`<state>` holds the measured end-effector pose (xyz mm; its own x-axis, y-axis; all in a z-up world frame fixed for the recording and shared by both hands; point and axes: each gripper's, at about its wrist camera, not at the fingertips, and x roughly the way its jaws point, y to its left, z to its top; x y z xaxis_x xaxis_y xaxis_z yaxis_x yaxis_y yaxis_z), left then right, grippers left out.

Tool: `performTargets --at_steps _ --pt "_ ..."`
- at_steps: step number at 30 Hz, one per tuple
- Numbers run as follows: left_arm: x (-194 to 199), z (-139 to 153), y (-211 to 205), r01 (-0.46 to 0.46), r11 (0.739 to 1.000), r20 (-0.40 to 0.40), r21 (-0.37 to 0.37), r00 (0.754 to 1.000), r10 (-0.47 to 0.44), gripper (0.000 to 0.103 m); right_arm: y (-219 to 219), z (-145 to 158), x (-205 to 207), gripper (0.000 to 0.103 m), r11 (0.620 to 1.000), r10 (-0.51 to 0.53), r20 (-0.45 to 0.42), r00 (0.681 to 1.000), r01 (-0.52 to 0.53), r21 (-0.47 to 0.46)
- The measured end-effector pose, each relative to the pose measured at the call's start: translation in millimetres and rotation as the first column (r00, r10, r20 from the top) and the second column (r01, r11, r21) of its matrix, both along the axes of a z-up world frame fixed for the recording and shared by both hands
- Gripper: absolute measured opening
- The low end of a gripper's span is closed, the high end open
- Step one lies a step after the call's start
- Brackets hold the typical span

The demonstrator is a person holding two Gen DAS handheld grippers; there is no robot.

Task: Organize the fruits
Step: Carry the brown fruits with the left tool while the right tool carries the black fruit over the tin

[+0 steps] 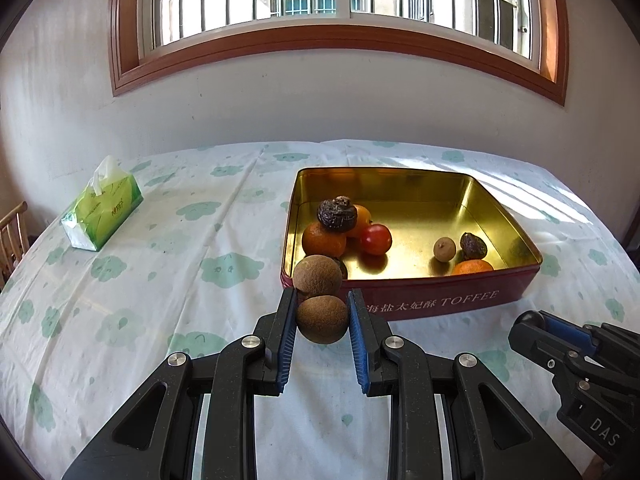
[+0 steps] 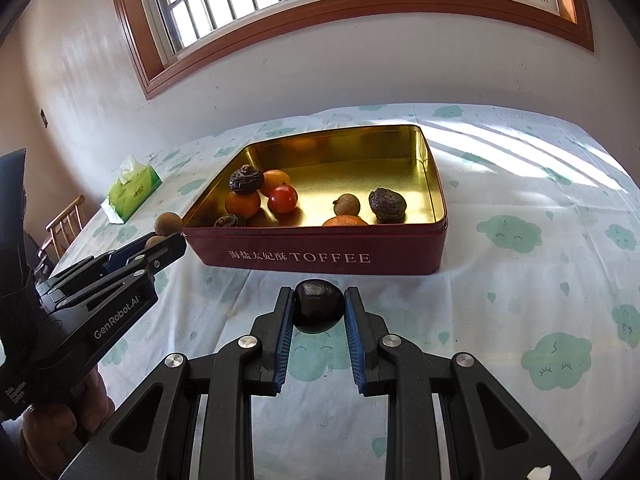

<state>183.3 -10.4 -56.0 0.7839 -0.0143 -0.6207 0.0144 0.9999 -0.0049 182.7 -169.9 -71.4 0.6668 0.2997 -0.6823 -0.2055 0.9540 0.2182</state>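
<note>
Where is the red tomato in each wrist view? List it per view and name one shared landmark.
Left wrist view: the red tomato lies in the left half of the tin, right of the piled oranges.
Right wrist view: the red tomato lies left of centre in the tin, right of the front orange.
Shared landmark: the white TOFFEE lettering on the tin's red front wall.

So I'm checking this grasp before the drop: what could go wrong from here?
The left gripper pinches one of two joined brown longans; the upper one sits beyond the fingertips and might snap off outside the toffee tin. The right gripper holds a dark fruit only at its tips, so it may slip.
</note>
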Motion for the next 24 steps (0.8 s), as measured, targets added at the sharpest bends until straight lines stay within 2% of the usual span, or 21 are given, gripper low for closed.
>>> performTargets --at_steps 14,24 --pt "40 23 -4 0.009 1.0 0.048 0.027 0.999 -0.011 0.026 1 30 36 0.023 1.0 0.006 0.074 0.997 -0.005 -0.014" --pt "85 16 -9 0.007 0.999 0.032 0.039 0.999 -0.008 0.026 -1 14 77 0.023 1.0 0.002 0.046 0.999 -0.001 -0.018"
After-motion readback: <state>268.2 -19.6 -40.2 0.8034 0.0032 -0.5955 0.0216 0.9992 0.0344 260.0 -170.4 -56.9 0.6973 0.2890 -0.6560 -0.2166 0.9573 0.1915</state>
